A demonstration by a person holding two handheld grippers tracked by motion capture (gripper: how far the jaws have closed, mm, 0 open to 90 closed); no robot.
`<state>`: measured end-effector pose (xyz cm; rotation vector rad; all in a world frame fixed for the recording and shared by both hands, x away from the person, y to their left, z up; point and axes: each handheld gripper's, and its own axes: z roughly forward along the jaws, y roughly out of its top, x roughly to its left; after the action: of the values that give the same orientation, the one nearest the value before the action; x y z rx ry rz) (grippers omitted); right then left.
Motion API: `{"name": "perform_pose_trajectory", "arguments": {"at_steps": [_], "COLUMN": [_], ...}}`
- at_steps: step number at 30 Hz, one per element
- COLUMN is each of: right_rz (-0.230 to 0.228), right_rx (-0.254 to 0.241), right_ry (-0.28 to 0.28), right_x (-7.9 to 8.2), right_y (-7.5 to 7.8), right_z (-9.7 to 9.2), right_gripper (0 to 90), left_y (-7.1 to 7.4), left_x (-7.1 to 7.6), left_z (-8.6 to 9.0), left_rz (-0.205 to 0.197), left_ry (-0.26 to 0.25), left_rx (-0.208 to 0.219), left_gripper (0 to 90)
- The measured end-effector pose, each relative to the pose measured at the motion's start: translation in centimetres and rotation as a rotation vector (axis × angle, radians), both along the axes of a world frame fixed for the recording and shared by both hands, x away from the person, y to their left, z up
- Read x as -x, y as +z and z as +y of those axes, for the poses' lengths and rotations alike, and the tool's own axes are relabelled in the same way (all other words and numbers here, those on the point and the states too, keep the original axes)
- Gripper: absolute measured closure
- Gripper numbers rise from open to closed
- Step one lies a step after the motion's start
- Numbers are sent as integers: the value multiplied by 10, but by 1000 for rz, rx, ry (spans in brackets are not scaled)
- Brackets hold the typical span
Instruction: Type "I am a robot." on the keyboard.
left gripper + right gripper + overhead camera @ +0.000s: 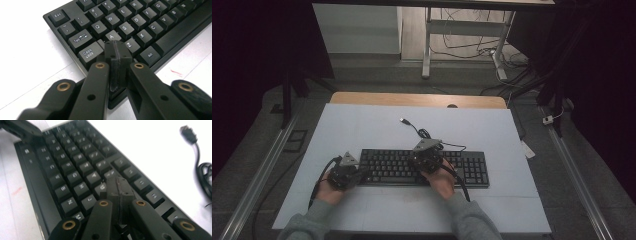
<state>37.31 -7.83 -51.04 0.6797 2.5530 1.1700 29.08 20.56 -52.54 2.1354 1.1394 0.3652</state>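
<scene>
The black full-size plastic keyboard (424, 167), lying on the white tabletop (362, 125), is being typed on: both clenched, empty tools, left tool (117, 51) and right tool (119, 185), are being poised over keys; a precise downward press is judged next.

Left gripper (115, 48) fingers pressed together — tips over the keyboard (160, 37) beside Caps Lock.

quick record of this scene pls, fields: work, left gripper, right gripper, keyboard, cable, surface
work: pressing keys with closed gripper tips
left gripper: shut, tip at the keyboard's left end, near the A and Caps Lock keys
right gripper: shut, tip over the middle keys, near J
keyboard: black, full size, lying flat
cable: loose behind the keyboard, USB plug unplugged
surface: white tabletop
</scene>
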Motion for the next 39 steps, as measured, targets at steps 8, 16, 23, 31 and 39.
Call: {"name": "perform_pose_trajectory", "arguments": {"at_steps": [8, 16, 23, 31, 39], "right_rz": [0, 4, 15, 13, 14], "right_rx": [-34, -47, -72, -81, -87], "right_ry": [-7, 6, 9, -5, -26], "right_x": [0, 1, 4, 7, 11], "right_y": [7, 10, 17, 22, 23], "right_z": [-8, -12, -23, -36, -50], "right_gripper": [897, 862, 705, 613, 585], "left_y": [7, 9, 11, 12, 12], "left_x": [4, 5, 4, 5, 4], "left_z": [3, 7, 10, 9, 9], "left_rz": [-37, -51, -48, -52, -27], "left_ry": [12, 18, 26, 18, 31], "left_rx": [44, 81, 120, 134, 165], "left_gripper": [890, 841, 661, 518, 338]}}
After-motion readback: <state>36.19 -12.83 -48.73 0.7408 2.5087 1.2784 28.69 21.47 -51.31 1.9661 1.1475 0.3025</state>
